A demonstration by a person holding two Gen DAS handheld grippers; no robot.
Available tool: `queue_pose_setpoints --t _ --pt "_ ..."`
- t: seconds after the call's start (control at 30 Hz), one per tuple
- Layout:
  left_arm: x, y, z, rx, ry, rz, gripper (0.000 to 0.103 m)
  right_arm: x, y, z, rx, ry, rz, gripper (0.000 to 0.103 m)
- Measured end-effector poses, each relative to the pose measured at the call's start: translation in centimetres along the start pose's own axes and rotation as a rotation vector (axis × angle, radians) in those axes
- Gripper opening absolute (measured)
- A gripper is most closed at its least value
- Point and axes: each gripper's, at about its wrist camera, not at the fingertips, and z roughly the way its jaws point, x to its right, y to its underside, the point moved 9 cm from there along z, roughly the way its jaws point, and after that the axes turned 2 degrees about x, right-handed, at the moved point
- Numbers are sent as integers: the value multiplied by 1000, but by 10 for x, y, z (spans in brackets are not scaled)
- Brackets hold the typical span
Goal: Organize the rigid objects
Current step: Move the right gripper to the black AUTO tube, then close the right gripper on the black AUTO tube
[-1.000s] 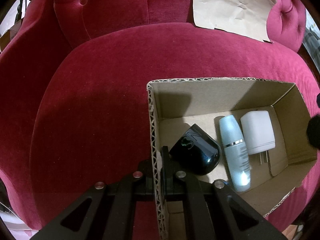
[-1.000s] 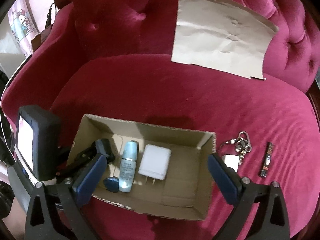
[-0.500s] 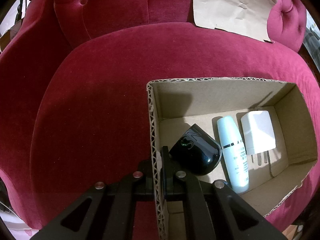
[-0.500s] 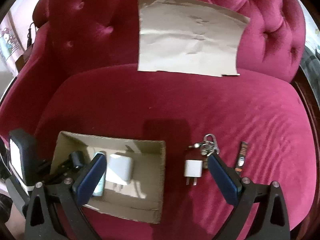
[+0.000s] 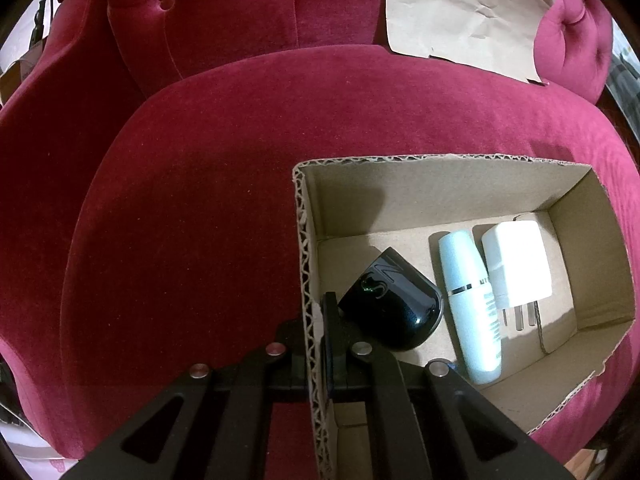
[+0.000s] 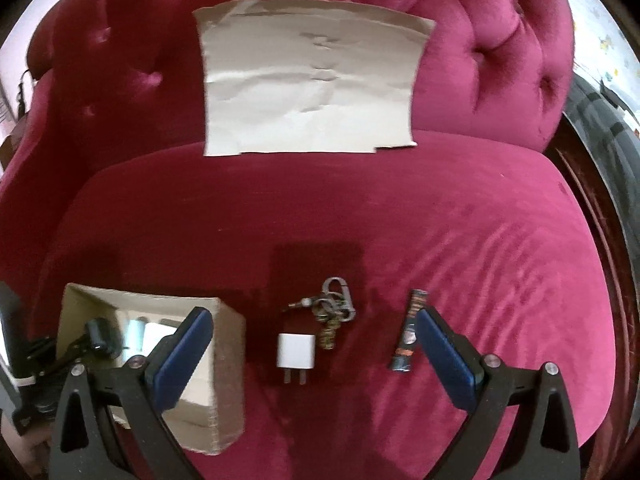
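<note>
The right gripper point(image 6: 310, 354) hangs wide open and empty – the small white charger point(image 6: 296, 355) lies right between its jaws, prongs toward the sofa cushion's point(image 6: 400, 232) front edge.

Crimson velvet armchair point(image 6: 460, 240); tan cardboard box point(image 5: 440, 196); white charger point(image 6: 295, 352); blue fingers point(image 6: 184, 356).
</note>
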Motion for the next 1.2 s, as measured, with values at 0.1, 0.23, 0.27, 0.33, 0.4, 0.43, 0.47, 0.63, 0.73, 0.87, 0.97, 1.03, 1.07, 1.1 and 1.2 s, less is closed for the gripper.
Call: queue_pose_setpoints --t 0.1,0.23,0.27,0.33,0.4,0.43,0.47,0.63,0.73,0.87,0.97,1.03,1.07,1.1,1.2 --pt "0 0 0 0 -1 1 4 18 3 11 -14 31 13 103" --pt "0 0 0 -1 -1 1 4 36 7 23 -32 60 25 103" --pt "0 0 0 0 -1 0 4 41 9 27 -38 66 28 103" --pt "0 0 0 -1 -1 1 4 49 11 32 -44 77 32 103" --pt "1 0 0 -1 -1 1 4 57 13 40 -59 87 42 103" --pt "1 0 0 -1 -1 1 4 60 15 42 -63 88 47 103" --pt "1 0 0 -1 -2 1 4 63 16 46 -70 87 57 103" --pt "1 0 0 0 -3 1 4 78 22 62 -101 90 89 103" --pt "2 0 1 0 -4 4 4 85 26 71 -119 85 109 103" --pt "2 0 1 0 -6 5 4 91 30 83 -137 75 127 103" --pt "2 0 1 0 -6 6 4 95 33 90 -150 78 132 103" --pt "2 0 1 0 -6 5 4 98 36 95 -160 82 137 103" --pt "2 0 1 0 -6 5 4 100 36 98 -166 85 138 103" --pt "2 0 1 0 -6 5 4 101 37 101 -173 88 140 103" --pt "3 0 1 0 -5 3 4 103 37 108 -176 96 138 103"
